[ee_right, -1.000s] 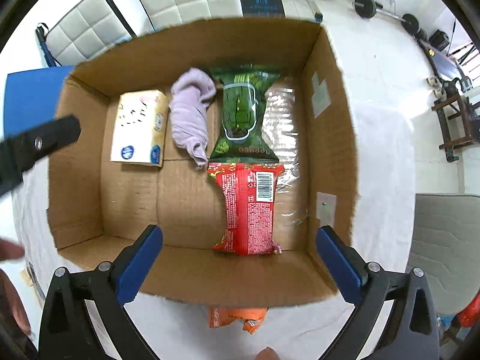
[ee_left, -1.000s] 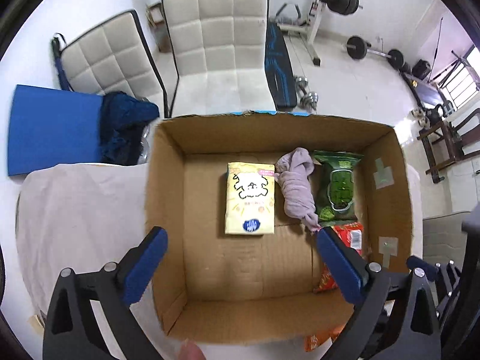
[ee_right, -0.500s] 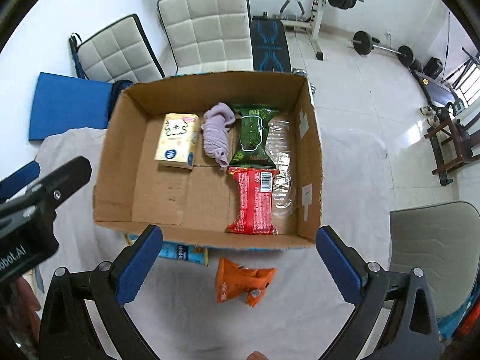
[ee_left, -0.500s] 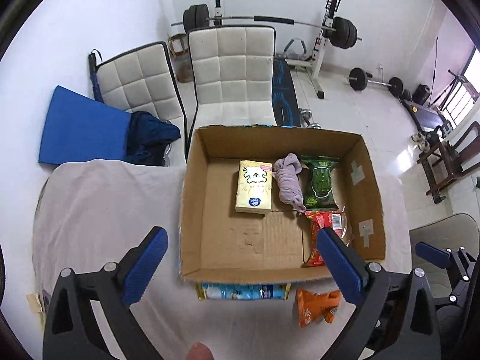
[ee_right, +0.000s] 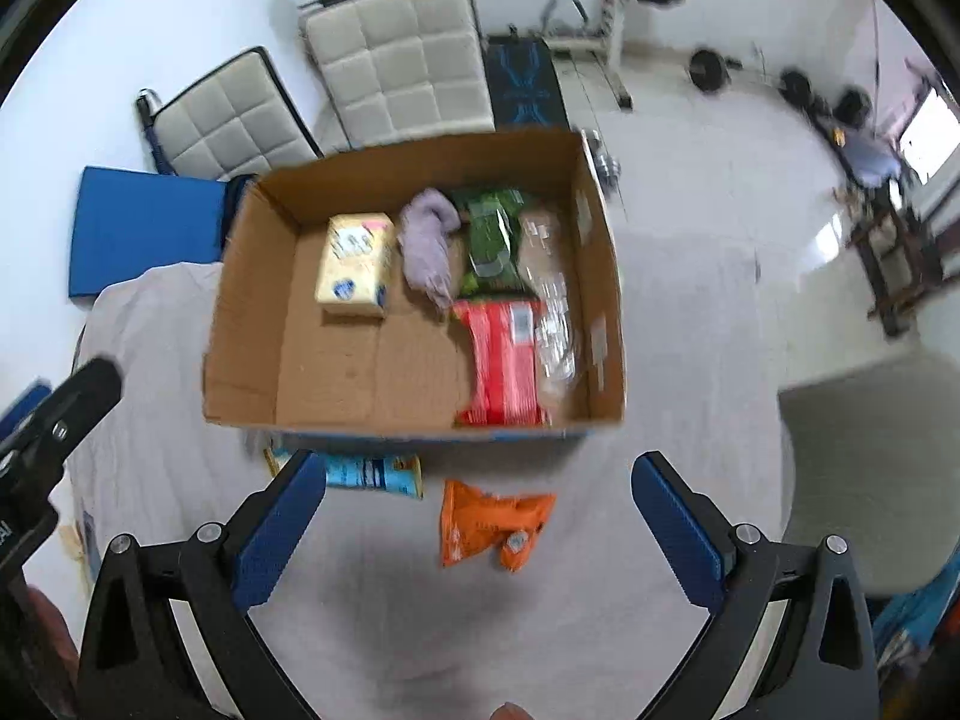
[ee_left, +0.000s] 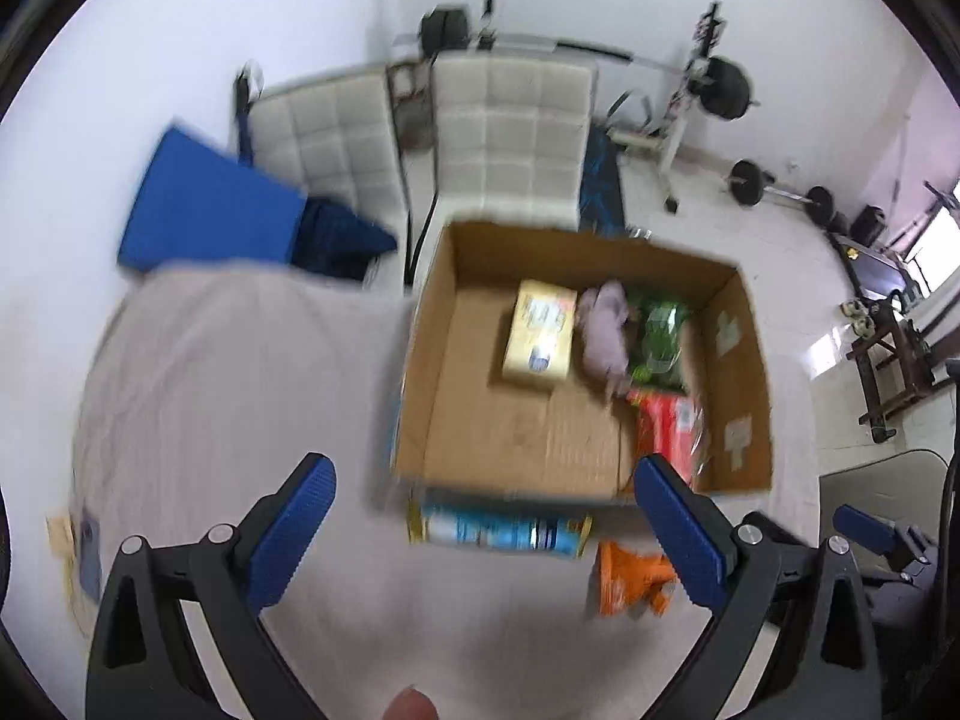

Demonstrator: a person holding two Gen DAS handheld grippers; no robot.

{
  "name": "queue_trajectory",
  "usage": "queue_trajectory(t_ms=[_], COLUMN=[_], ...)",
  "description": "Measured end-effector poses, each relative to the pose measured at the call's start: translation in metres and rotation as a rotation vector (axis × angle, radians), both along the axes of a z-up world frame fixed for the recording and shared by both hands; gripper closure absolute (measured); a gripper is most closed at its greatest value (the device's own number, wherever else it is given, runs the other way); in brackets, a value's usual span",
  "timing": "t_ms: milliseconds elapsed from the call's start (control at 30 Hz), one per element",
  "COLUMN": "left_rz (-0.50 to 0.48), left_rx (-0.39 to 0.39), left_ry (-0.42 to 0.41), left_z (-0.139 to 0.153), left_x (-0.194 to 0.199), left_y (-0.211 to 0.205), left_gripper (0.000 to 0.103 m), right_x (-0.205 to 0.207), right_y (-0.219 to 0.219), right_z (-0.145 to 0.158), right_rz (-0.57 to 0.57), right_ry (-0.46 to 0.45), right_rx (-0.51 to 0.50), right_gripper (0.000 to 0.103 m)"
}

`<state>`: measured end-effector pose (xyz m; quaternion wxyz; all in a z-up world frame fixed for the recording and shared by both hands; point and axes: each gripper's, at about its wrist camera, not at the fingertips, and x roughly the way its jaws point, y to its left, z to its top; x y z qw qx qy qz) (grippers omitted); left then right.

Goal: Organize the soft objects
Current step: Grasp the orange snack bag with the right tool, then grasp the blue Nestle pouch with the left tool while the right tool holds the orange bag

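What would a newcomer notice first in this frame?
The open cardboard box on the cloth-covered table, holding a yellow tissue pack, a lilac cloth, a green packet and a red packet. In front of it, outside, lie an orange packet and a blue packet. Both grippers hang open and empty.

White walls (ee_left: 180, 30), pale glossy floor (ee_right: 720, 192), two white quilted chairs (ee_right: 414, 60) far ahead of the hand-held gripper, blue mat (ee_left: 204, 216) against the wall ahead-left, barbell rack (ee_left: 690, 102) and weight plates ahead-right, bright window (ee_right: 924, 144) far right, grey-clothed surface (ee_right: 690, 360) below.
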<state>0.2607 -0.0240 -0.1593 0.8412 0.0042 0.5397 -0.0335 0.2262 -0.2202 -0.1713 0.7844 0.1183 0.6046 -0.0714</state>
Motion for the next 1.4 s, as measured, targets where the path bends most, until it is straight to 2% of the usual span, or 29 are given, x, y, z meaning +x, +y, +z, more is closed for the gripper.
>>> queue_trajectory(t_ms=[233, 400, 500, 533, 567, 667, 733, 833, 1133, 1400], left_rz=[0.076, 0.09, 0.135, 0.16, 0.187, 0.273, 0.322, 0.341, 0.349, 0.353], left_rx=[-0.028, 0.028, -0.009, -0.037, -0.071, -0.197, -0.286, -0.342, -0.27, -0.114], left_ry=[0.217, 0.29, 0.346, 0.372, 0.401, 0.483, 0.521, 0.551, 0.529, 0.475], left_z=[-0.081, -0.124, -0.143, -0.15, -0.159, -0.18, -0.191, -0.203, -0.233, -0.247], left_x=[-0.026, -0.024, -0.015, -0.014, -0.013, -0.01, -0.012, -0.014, 0.004, -0.002], left_y=[0.018, 0.023, 0.033, 0.037, 0.041, 0.049, 0.048, 0.036, -0.016, -0.035], left_gripper=[0.001, 0.001, 0.001, 0.001, 0.001, 0.001, 0.001, 0.001, 0.001, 0.001], right_x=[-0.035, -0.041, -0.04, -0.04, -0.04, -0.043, -0.047, -0.052, -0.07, -0.084], right_y=[-0.022, -0.025, -0.027, -0.027, -0.027, -0.028, -0.026, -0.027, -0.063, -0.082], right_z=[-0.084, -0.147, -0.181, -0.19, -0.2, -0.221, -0.222, -0.216, -0.201, -0.197], right_rz=[-0.144, -0.189, -0.228, -0.242, -0.262, -0.305, -0.326, -0.302, -0.281, -0.275], right_ry=[0.169, 0.266, 0.305, 0.319, 0.333, 0.361, 0.347, 0.326, 0.303, 0.302], right_rx=[0.129, 0.177, 0.226, 0.241, 0.274, 0.364, 0.392, 0.354, 0.245, 0.196], right_gripper=[0.0, 0.0, 0.002, 0.008, 0.021, 0.043, 0.046, 0.05, 0.05, 0.05])
